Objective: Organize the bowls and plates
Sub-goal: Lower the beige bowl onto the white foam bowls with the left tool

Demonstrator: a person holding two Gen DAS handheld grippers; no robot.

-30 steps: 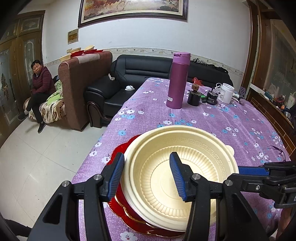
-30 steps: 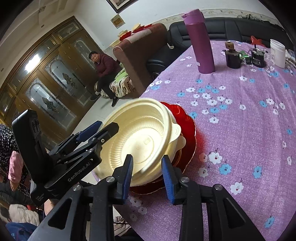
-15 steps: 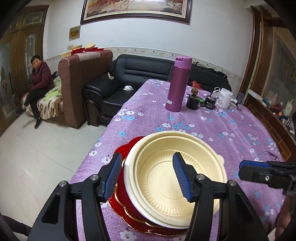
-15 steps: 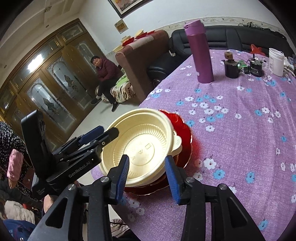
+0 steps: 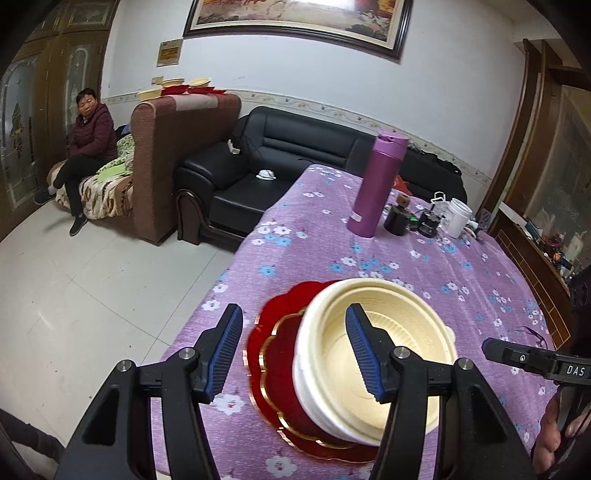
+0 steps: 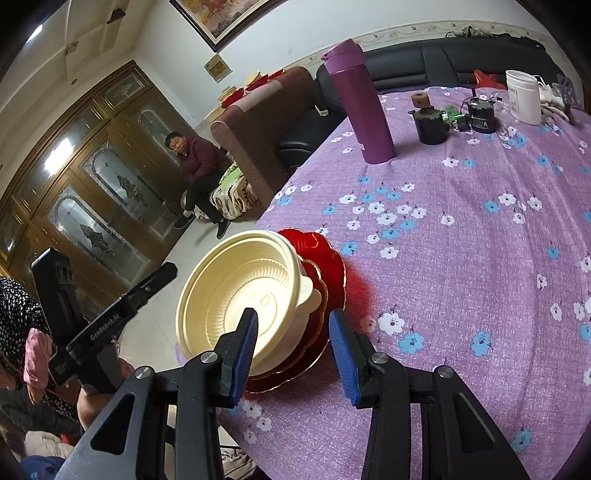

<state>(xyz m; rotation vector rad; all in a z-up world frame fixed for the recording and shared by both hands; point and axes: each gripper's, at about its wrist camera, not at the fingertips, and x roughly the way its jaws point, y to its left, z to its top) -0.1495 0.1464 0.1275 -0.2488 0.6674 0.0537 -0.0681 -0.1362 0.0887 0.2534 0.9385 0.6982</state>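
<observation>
Purple flowered cloth [image 5: 424,266] covers a round table that fills the centre and right of both views, with pale floor tiles at the left and a black sofa [image 5: 280,162] behind.

Near the table's edge, low in each frame, cream bowls [image 5: 380,354] sit nested on red plates [image 5: 273,354] with gold scalloped rims. At least 2 bowls and 2 plates show; the exact count is unclear.

In the left wrist view, the left gripper [image 5: 295,350] has its blue pads apart: 1 pad hangs over the cloth left of the plates, the other over the bowl's hollow, neither pressing on anything. Only the black tip of the other tool enters at the right edge. That view also shows a framed painting [image 5: 295,22] at the top and a wooden sideboard at the far right.

From the right wrist view, the right gripper [image 6: 293,350] likewise stands apart, straddling the near side of the stack without clamping it. It shows the whole left tool at the lower left, a patterned sleeve [image 6: 18,314], and glass-panelled doors [image 6: 92,206] in the upper left.

A purple flask [image 6: 360,103], a dark jar [image 6: 428,122] and a white cup [image 6: 524,96] stand well apart from the stack at the far side, leaving bare cloth between. A person [image 5: 86,147] sits at the left.
</observation>
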